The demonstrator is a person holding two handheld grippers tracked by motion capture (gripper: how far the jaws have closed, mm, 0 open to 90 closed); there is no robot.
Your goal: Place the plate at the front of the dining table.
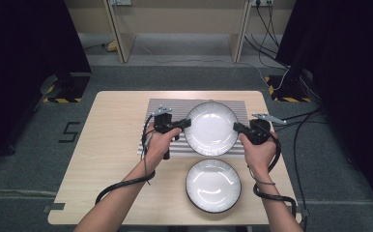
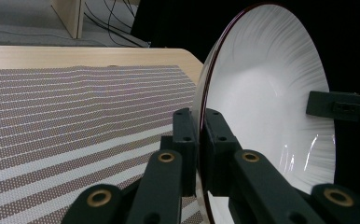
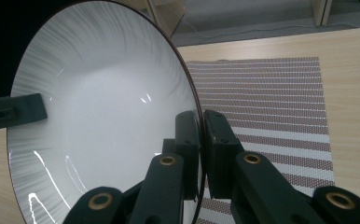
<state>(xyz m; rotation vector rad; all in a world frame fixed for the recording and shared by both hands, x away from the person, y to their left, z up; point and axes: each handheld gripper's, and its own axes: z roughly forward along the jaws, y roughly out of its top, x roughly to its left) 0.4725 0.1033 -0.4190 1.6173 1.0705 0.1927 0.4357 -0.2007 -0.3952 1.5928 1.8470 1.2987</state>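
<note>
You have the upper plate [image 1: 211, 128] pinched from both sides at once. Your left tool [image 1: 186, 123] is clamped on its left rim, and your right tool [image 1: 236, 127] is clamped on its right rim; in each gripper view the 2 black jaws stand nearly together with only the thin dark edge of the plate between them. The plate sits over the striped mat [image 1: 165, 108] at the far middle of the counter [image 1: 112, 145]. From the left gripper view it reads as raised off the mat, though how high is hard to judge.

What the coming move turns on is the line between your 2 grips: it runs straight across the plate, left to right, almost through its centre. Both hands are equally near, so neither can lead. The second plate [image 1: 213, 185] lies on the counter directly toward you from the held 1, just off the mat's near edge, so the likely path is straight back toward your body.

Your forearms come in from the near edge, angled inward, with wrists roughly level and both tools pointing at each other.
</note>
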